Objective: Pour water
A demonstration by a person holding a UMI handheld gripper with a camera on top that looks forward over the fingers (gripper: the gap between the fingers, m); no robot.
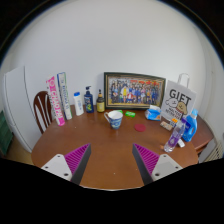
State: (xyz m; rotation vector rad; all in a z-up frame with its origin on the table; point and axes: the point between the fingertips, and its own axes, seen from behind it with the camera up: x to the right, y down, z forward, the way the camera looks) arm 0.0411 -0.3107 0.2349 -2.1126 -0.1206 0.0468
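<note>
Gripper view only. Fingers (112, 160) spread wide at the bottom of the frame, magenta pads (76, 157) facing inward, nothing between them; bare wood of the round tabletop (105, 150) shows in the gap. Task thing is most likely the clear bottle (172, 137) with a purple base, at right of centre, just above the right finger and close to the tabletop's right side; a blue bottle (190, 124) stands just behind it. Likely receiver: the cup (115, 119) near frame centre, beyond the fingers and slightly left of the bottle. Across the upper middle a framed picture (134, 91) leans at the wall; a row of small bottles (88, 102) stands at upper left, a white gift bag (179, 100) at upper right, a chair (42, 108) at far left. Handling, by judgement: the bottle looks like thin plastic, light, smooth, apt to flex or slip if squeezed hard; take it around mid-body, upright, with even pressure. Water level cannot be told. Bottle lies ahead and right of the fingers, not between them.
</note>
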